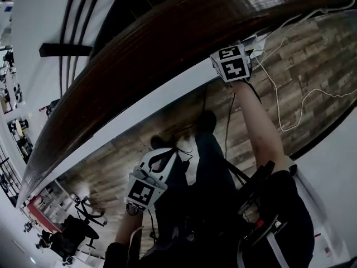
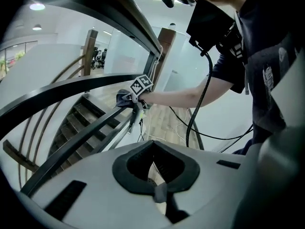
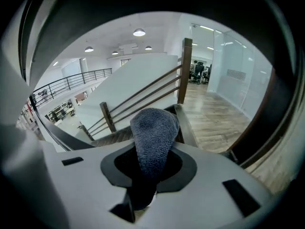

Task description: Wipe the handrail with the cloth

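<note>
The right gripper (image 1: 231, 63) is clenching the cloth (image 3: 152, 132), a blue-grey terry fold that is bulging up out of its closed jaws and trailing down below them. It is reaching out on a straight arm to the near edge of the handrail (image 1: 139, 66), the broad dark wooden band that is sweeping across the head view. From the left gripper's side, the cloth is showing as a dark bunch just under the marker cube and lying against the railing. Whether it is actually pressing on the wood is hard to settle, since the cube is covering the contact from above. The left gripper (image 1: 146, 183) is hanging well apart from the handrail, low at the person's side. Its jaws are meeting on nothing, with only floor showing through its dark opening. The relation that matters is the handrail's long axis. It is running away from the cloth in a long diagonal, so most of the wood is lying to one side of the right gripper. The wipe probably calls for sliding along that line, with the right hand much the nearer of the two.
</note>
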Available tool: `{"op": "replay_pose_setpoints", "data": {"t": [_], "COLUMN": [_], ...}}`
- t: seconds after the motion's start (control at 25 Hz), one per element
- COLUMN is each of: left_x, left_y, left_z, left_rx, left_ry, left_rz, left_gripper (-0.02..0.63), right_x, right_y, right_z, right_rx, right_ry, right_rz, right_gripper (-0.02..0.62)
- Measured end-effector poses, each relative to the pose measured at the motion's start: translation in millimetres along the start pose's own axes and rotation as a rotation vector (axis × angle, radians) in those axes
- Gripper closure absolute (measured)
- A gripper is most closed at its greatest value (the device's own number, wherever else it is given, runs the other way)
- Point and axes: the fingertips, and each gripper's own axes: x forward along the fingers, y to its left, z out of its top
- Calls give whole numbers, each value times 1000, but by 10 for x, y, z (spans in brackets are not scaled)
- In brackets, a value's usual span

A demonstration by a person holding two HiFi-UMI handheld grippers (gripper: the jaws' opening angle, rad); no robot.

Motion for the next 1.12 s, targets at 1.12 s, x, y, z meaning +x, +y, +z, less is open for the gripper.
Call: {"op": "replay_pose_setpoints", "data": {"t": [1.12], "left_x": [-719], "left_y": [-375], "left_z": [799], "left_rx": [79], "left_ry": [-199], "left_rz": [81], "left_gripper": [598], "right_x": [-1904], "right_y": [466], "right_z": [312], "right_rx": [-112], "right_ry": [-134], "right_rz": [27], "right_gripper": [531]}}
